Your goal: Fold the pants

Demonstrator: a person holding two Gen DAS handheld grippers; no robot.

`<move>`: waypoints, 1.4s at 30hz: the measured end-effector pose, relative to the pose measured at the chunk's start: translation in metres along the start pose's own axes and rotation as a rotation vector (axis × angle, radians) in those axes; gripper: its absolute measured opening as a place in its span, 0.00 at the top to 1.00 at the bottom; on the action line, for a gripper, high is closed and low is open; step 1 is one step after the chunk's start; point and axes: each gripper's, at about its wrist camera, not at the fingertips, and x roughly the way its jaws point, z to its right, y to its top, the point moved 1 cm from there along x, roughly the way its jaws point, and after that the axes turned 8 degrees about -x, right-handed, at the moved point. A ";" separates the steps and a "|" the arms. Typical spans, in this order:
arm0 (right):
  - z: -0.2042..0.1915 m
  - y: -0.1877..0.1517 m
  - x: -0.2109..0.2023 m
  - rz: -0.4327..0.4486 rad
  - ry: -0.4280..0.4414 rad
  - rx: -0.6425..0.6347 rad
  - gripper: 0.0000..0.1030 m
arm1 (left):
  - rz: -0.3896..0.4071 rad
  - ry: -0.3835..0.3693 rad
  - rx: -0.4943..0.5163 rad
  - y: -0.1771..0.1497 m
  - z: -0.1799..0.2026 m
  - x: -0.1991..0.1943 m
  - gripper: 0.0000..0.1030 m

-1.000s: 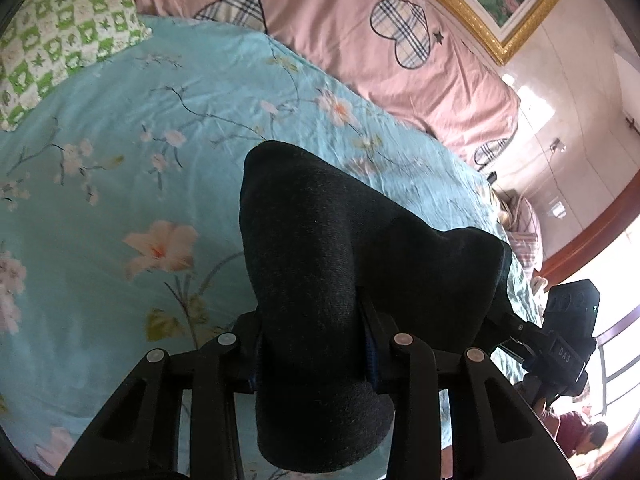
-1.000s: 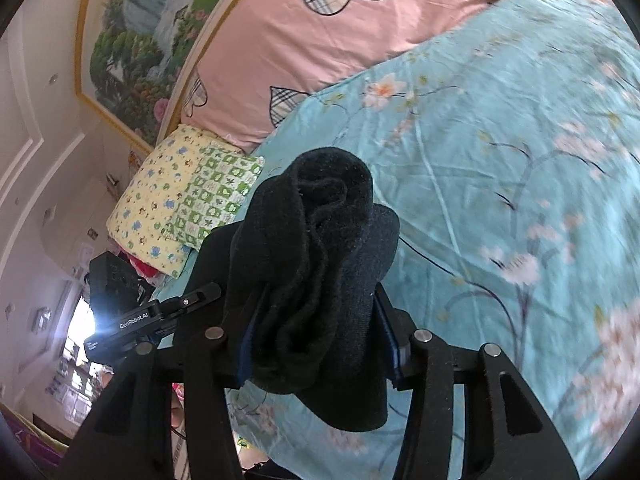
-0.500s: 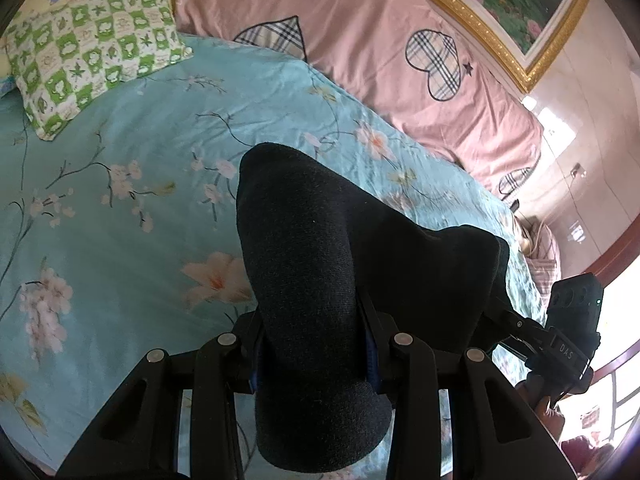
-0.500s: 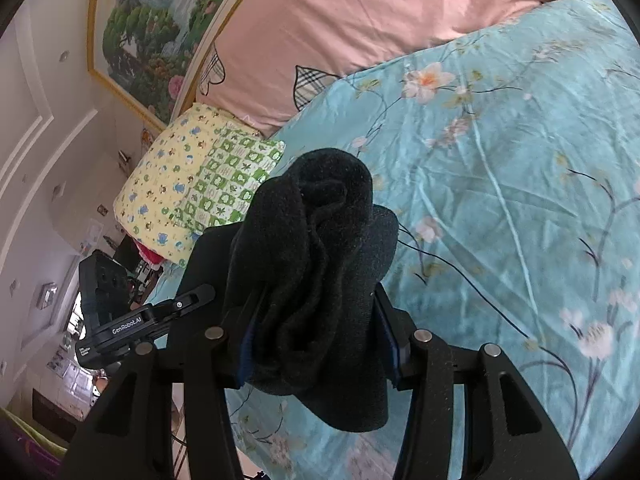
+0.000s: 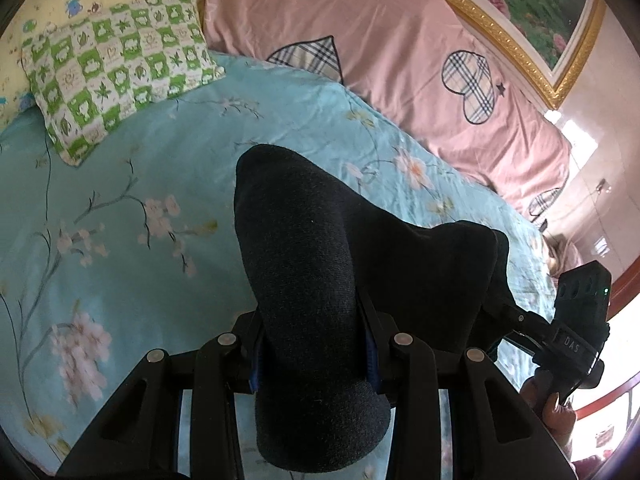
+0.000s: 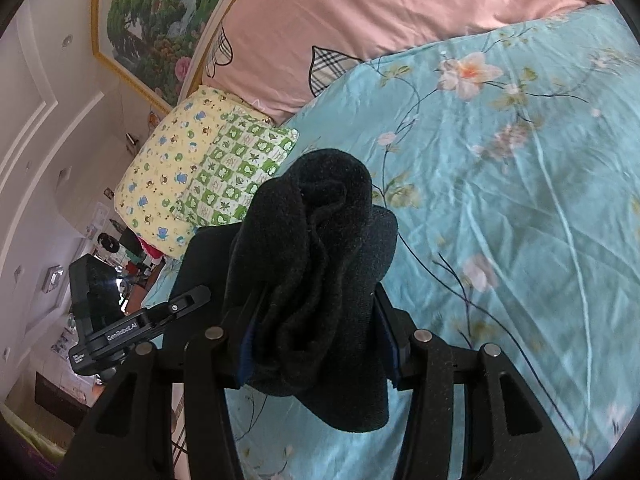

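Pants (image 5: 312, 288) of dark, almost black knit cloth hang bunched between both tools, lifted above the turquoise floral bedspread (image 5: 132, 208). In the left wrist view the left gripper (image 5: 314, 354) is clamped on a thick, smooth roll of the fabric that bulges up and over the jaws and droops below them; from there the cloth stretches in a taut ridge to the right, towards the other tool (image 5: 576, 320), held at the frame edge by a hand (image 5: 554, 412). In the right wrist view the right gripper (image 6: 316, 344) is pressed shut on a crumpled wad of the same pants (image 6: 316, 264), its surface fuzzy, with deep folds curling at the top and a loose flap hanging under the jaws. Beyond the garment lie a green checked pillow (image 5: 116, 72), a yellow printed pillow (image 6: 164, 176), a pink quilt (image 5: 360, 32) with plaid hearts, and a gold-framed painting (image 6: 148, 20) on the wall.
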 end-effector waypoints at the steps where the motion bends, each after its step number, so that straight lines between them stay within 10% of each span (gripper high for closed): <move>1: 0.000 0.003 0.005 -0.006 0.002 -0.005 0.50 | 0.005 0.006 0.001 0.003 -0.001 0.002 0.63; 23: 0.014 0.050 0.085 -0.092 -0.018 -0.045 0.47 | -0.008 0.071 -0.064 0.039 -0.044 0.051 0.62; 29: 0.034 0.042 0.087 -0.091 -0.072 -0.022 0.41 | -0.025 0.081 -0.090 0.032 -0.058 0.058 0.37; 42: 0.041 0.033 0.076 -0.059 -0.132 -0.020 0.22 | -0.020 0.161 -0.037 0.020 -0.053 0.047 0.27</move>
